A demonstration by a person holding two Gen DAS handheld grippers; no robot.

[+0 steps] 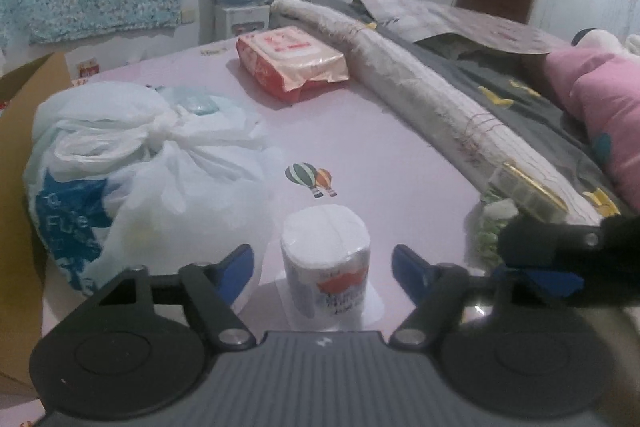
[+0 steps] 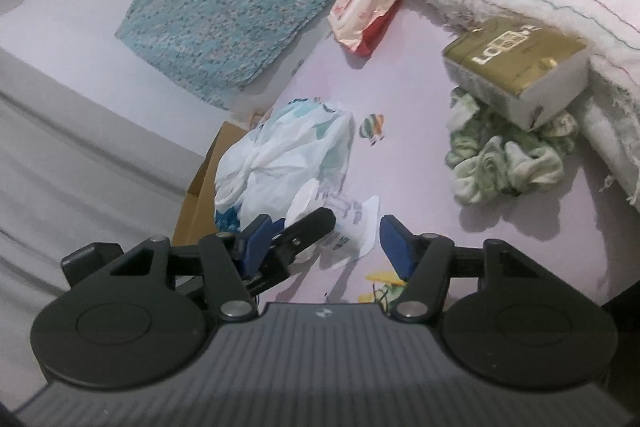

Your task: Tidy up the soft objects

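- Bed (image 1: 384,131): pink sheet, tied bag (image 1: 132,163) left of roll.
- Roll (image 1: 325,259): upright, between left gripper (image 1: 322,263) fingers (image 1: 236,267), open, not touching; centre, close gently.
- Right gripper (image 2: 320,239): part-open, empty.

Wrapped white tissue roll (image 1: 325,263) upright on pink sheet, knotted white plastic bag (image 1: 132,163) beside it

Pink sheet (image 1: 380,147) — balloon print
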